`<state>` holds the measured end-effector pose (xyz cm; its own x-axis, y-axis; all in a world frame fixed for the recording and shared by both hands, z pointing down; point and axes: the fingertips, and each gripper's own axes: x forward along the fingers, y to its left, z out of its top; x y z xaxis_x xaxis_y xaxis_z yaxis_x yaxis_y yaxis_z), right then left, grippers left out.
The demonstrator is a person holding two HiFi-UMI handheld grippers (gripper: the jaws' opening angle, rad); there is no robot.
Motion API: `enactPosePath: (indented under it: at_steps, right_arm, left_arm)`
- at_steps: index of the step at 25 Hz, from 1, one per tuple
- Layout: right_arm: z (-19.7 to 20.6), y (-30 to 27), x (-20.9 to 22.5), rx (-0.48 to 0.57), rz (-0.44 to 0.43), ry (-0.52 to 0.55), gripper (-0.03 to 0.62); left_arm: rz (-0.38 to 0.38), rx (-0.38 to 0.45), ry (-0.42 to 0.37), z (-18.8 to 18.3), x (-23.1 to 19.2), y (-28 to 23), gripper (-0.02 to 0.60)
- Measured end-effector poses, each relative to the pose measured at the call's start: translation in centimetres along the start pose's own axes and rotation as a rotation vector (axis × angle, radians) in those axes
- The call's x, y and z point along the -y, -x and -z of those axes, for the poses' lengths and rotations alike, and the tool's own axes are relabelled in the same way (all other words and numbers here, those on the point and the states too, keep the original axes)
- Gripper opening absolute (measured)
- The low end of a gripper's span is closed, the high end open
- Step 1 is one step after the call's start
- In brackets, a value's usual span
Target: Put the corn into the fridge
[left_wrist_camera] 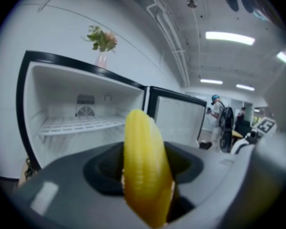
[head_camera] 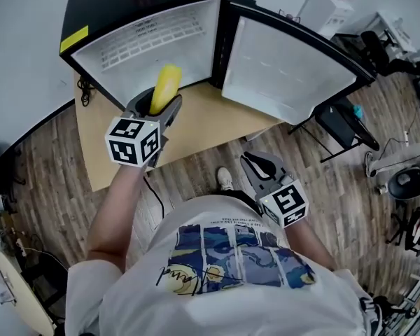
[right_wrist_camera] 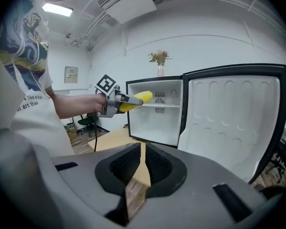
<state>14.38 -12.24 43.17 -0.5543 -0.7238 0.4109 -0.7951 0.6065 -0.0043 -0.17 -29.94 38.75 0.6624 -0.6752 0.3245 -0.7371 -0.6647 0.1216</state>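
Left gripper [head_camera: 162, 109] fingers pinch corn [head_camera: 165, 88], aimed at open fridge [head_camera: 112, 5], 12 o'clock. Right gripper [head_camera: 256, 165], 5 o'clock: fingers together, empty.

Corn [head_camera: 165, 88] base hidden in left claw [head_camera: 157, 108]

Head view looks steeply down from above the person [head_camera: 224, 271] onto the left gripper [head_camera: 164, 109], right gripper [head_camera: 250, 162] and open fridge [head_camera: 105, 5]; left gripper view faces close into that fridge; right gripper view, farther back, shares fridge and left gripper sidelong.
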Motion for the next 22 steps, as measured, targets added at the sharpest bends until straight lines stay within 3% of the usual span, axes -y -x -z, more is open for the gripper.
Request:
enactPosePath:
  at_steps: [14,18,22]
  right_arm:
    - [-0.5,-2.4,7.6,0.013,-0.109,0.026,0.034]
    - [-0.4,-2.9,9.5,0.014,-0.137,0.037,0.034]
    - [-0.5,-3.3,10.8,0.025,-0.166,0.041,0.034]
  left_arm:
    - [-0.204,-0.068,-0.163,-5.1,-7.5,-9.3,0.247]
    - [-0.266,-0.123,-0.265,-6.1,-9.6,-11.9,0.247]
    - [-0.307,-0.172,-0.304,-6.6,-11.5,-14.1,0.247]
